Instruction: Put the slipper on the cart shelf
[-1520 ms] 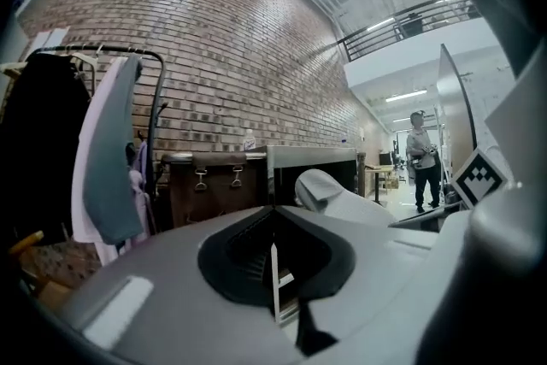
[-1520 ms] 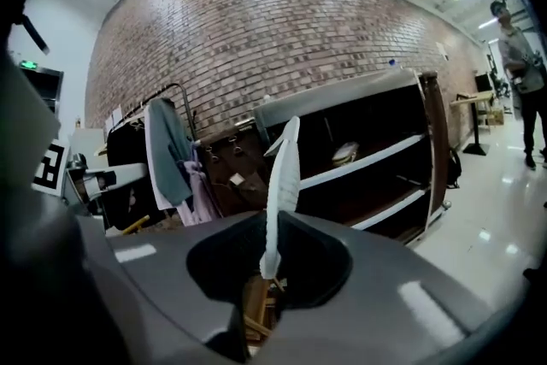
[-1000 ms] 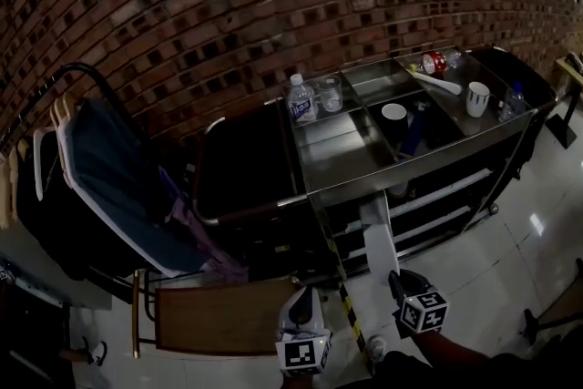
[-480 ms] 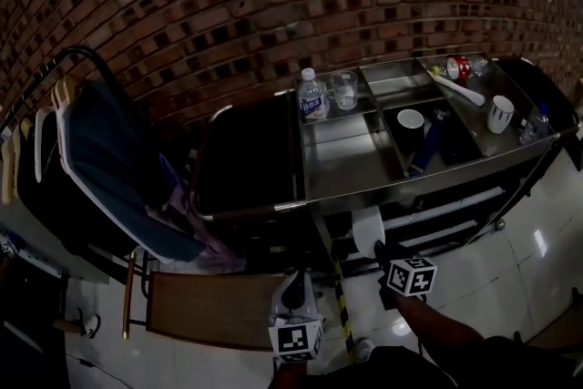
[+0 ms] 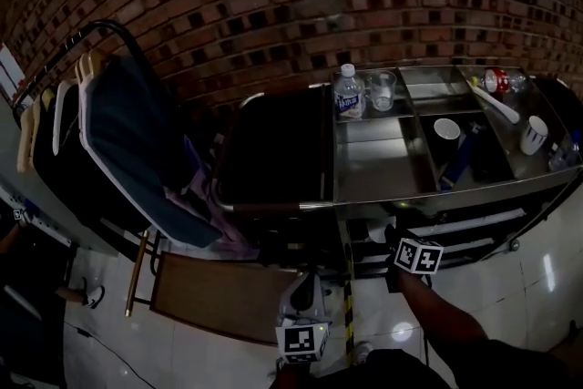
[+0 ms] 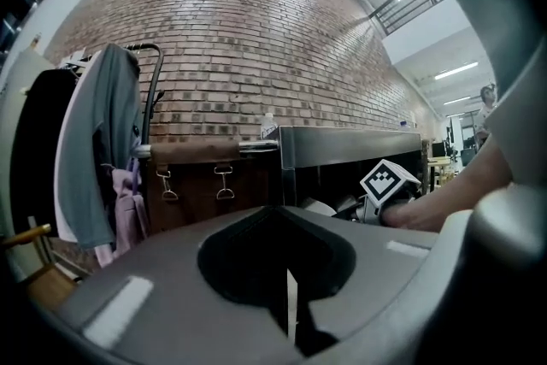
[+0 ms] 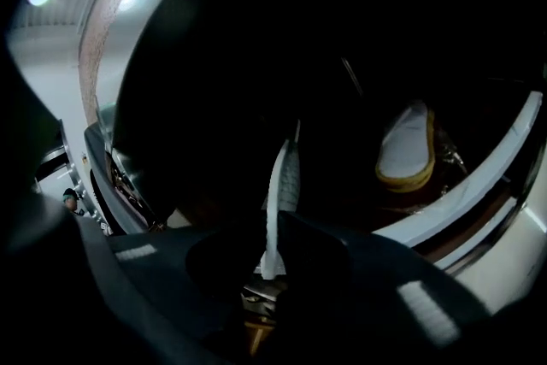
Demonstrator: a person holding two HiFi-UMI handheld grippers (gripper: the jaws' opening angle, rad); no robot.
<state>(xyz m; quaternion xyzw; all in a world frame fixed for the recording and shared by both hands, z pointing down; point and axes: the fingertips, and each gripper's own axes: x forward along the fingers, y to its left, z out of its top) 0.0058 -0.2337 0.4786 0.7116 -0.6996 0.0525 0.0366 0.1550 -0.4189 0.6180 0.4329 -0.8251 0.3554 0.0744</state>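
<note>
I had the right gripper (image 5: 401,243) pushed into the dark lower opening of the stainless steel cart (image 5: 437,191), under its top tray. In the right gripper view its claw (image 7: 272,261) was pinching a thin white slipper with a ribbed sole (image 7: 280,184), held edge-on and upright between the pads. I could not tell whether that slipper touched the shelf. Further in and to the right, a second white slipper with a tan edge (image 7: 408,148) lay flat inside the cart, well apart from the one I held.

The left gripper (image 5: 304,291) hung low in front of me, short of the cart. Its claw (image 6: 289,303) was pressed together with only a hairline slit showing and nothing in it. A clear plastic water bottle (image 5: 347,92) stood on the cart's top.
</note>
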